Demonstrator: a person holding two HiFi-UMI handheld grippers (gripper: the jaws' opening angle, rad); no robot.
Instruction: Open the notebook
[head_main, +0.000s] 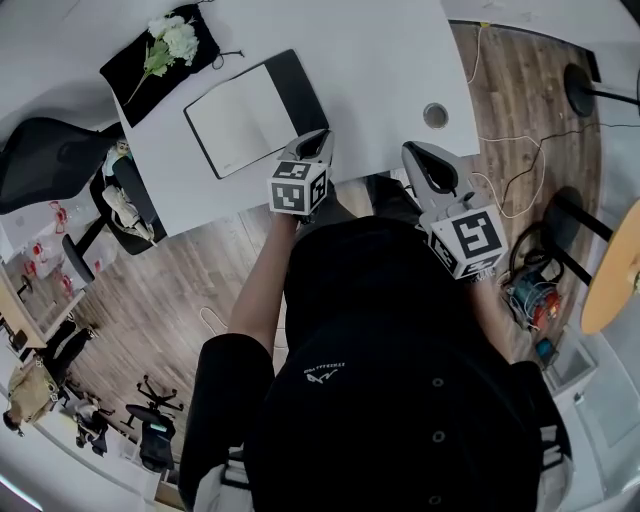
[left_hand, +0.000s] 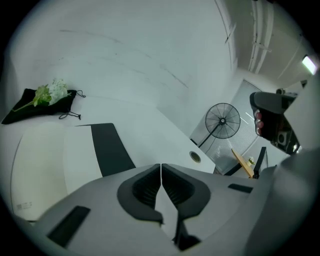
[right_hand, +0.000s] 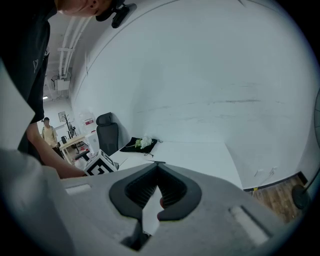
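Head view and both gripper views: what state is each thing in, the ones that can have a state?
notebook: open, lying flat on the table, white page up
left gripper: jaws together, nothing between them
right gripper: jaws together, nothing between them
white flowers: lying on the black pouch
black pouch: flat on the table

The desk (head_main: 380, 60) lies bare across the upper middle and upper right of the head view, broken only by 1 round cable hole (head_main: 435, 115). The open notebook (head_main: 255, 115) fills the upper centre-left. A black pouch (head_main: 200, 45) carrying flowers (head_main: 172, 38) occupies the upper-left corner. An office chair (head_main: 50, 160) stands off the left edge.
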